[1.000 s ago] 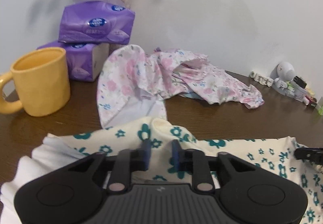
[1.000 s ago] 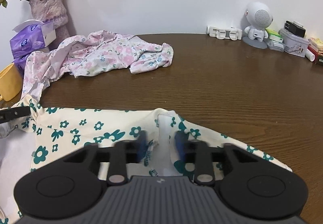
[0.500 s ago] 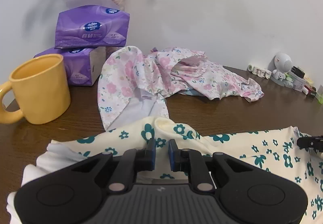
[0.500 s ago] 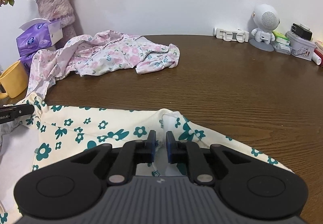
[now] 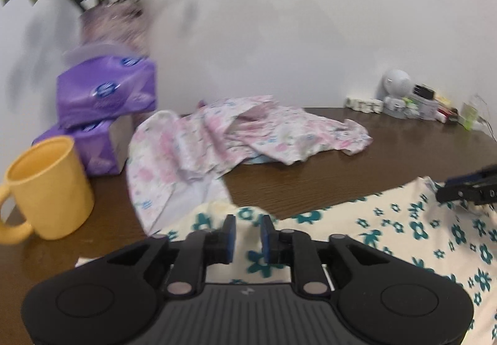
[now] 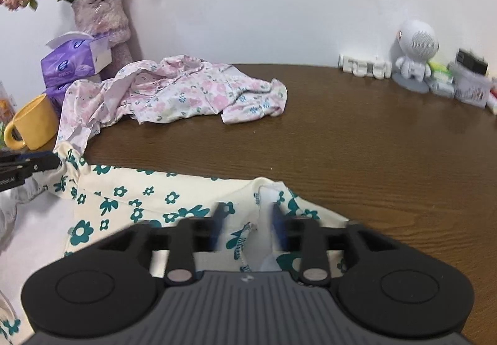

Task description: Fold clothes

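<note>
**Cream garment released on the table**

Beside the mug (image 5: 46, 189), whose inside is hidden, a vase (image 6: 102, 15) holds flowers. The garment (image 6: 130, 199) lies near the mug. Both grippers tilt down: right gripper (image 6: 248, 220) jaws just opening, apart over the cloth; left gripper (image 5: 247, 234) jaws have just been opening, slightly apart, cloth between.

Each camera sits just behind its own gripper and looks forward and downward, close over the near edge of the dark brown wooden table (image 6: 357, 133). Both views share the crumpled pink flowered garment (image 5: 248, 133) and the yellow mug (image 6: 35, 124) by the far left edge.
</note>
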Action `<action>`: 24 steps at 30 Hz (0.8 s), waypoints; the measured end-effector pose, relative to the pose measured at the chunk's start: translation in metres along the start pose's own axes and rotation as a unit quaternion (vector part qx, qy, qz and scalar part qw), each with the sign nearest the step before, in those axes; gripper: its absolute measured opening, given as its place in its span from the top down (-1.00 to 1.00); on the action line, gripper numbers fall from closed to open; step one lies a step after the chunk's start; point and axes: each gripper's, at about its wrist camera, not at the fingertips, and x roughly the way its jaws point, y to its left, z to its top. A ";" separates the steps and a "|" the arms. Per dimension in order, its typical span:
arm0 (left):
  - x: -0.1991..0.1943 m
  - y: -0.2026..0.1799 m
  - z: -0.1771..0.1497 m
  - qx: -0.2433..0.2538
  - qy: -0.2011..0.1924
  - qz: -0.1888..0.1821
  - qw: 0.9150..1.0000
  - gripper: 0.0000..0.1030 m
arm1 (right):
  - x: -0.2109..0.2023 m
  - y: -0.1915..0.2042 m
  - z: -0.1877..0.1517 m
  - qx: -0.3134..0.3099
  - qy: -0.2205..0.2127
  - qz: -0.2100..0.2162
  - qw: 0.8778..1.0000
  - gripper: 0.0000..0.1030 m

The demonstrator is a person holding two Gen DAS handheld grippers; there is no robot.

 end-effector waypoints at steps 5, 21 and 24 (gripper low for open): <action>0.016 -0.003 -0.006 0.009 0.034 -0.005 0.999 0.63 | 0.005 0.001 -0.004 -0.007 0.017 -0.008 1.000 0.30; 0.018 0.009 -0.009 -0.026 0.033 -0.017 0.999 0.68 | -0.004 -0.011 -0.005 0.021 0.007 0.019 1.000 0.57; 0.018 0.009 -0.010 -0.026 0.032 -0.017 0.999 0.68 | -0.004 -0.007 -0.005 0.011 0.004 0.015 1.000 0.51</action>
